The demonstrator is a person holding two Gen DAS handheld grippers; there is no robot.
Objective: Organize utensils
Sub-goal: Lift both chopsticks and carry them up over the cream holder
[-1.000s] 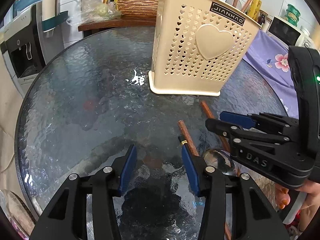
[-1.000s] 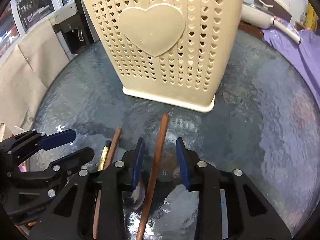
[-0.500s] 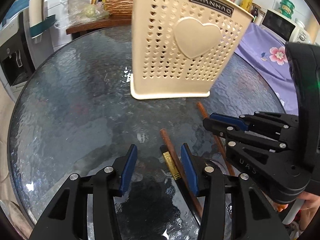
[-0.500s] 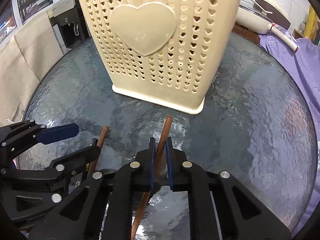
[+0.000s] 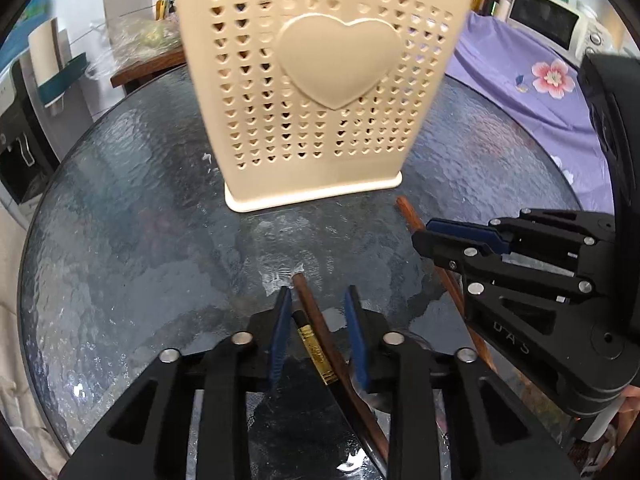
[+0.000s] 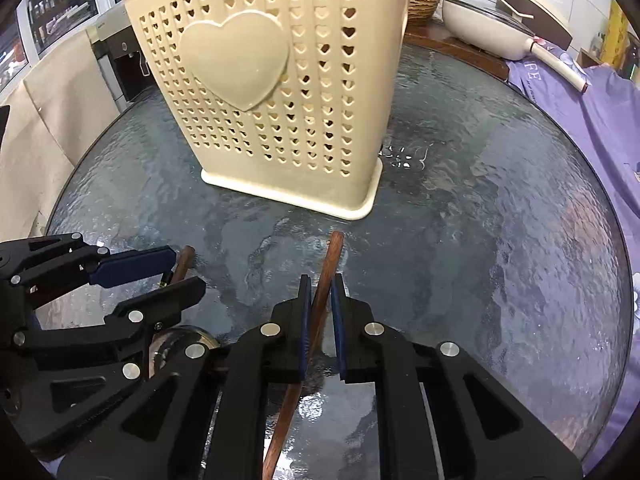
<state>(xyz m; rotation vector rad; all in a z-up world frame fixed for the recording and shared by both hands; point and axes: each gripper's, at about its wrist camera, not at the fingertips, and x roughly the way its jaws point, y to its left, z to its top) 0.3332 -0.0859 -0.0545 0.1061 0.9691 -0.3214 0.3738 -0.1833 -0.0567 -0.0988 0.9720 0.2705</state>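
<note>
A cream perforated utensil holder [image 5: 320, 92] with a heart stands on the round glass table [image 5: 120, 240]; it also shows in the right wrist view [image 6: 280, 96]. My left gripper [image 5: 318, 300] is open, its fingers on either side of a brown chopstick [image 5: 316, 320] and a black gold-banded utensil [image 5: 314, 346] lying on the glass. My right gripper [image 6: 320, 288] is shut on another brown chopstick [image 6: 330, 260], low over the table. In the left wrist view this chopstick [image 5: 408, 212] pokes out past the right gripper's fingers [image 5: 460, 232].
A round metal utensil end [image 6: 180, 344] lies under the left gripper. A purple floral cloth [image 5: 540, 92] covers furniture to the right. A white pan [image 6: 492, 32] and a wicker basket [image 6: 420, 0] sit on a wooden counter behind the table.
My right gripper closed on its chopstick. My left gripper moved right and forward until the other chopstick and the gold-banded utensil lay between its fingers, which narrowed somewhat.
</note>
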